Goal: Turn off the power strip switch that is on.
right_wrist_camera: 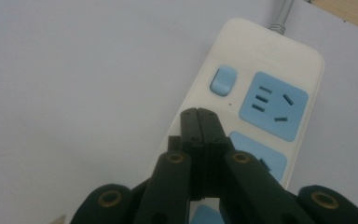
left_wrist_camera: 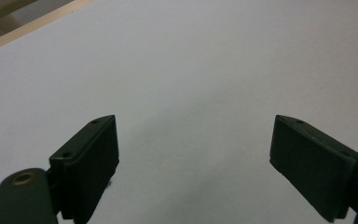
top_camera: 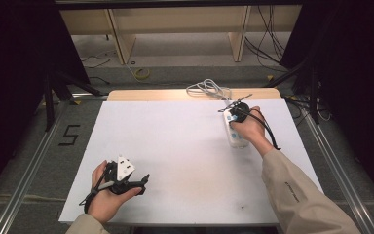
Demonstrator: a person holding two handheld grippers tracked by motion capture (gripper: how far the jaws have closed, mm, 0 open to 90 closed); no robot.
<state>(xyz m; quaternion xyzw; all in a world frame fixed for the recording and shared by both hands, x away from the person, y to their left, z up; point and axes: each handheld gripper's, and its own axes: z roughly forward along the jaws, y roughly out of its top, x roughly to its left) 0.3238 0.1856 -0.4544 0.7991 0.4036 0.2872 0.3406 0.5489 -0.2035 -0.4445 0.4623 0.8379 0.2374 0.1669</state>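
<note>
A white power strip [top_camera: 234, 131] with blue sockets lies at the right of the white table top; its grey cable [top_camera: 207, 88] coils at the far edge. My right gripper [top_camera: 237, 108] hovers over the strip's far end, jaws pressed together with nothing between them. In the right gripper view the shut jaw tips [right_wrist_camera: 198, 113] sit over the power strip [right_wrist_camera: 265, 60] just below its blue rocker switch [right_wrist_camera: 223, 80]; whether they touch the casing I cannot tell. My left gripper [top_camera: 144, 183] rests at the near left, jaws wide apart over bare table, as the left gripper [left_wrist_camera: 193, 144] view shows.
The white table top [top_camera: 175, 146] has a wooden strip along its far edge. Beyond it are floor cables and wooden shelf legs. A metal rail runs along each side of the table.
</note>
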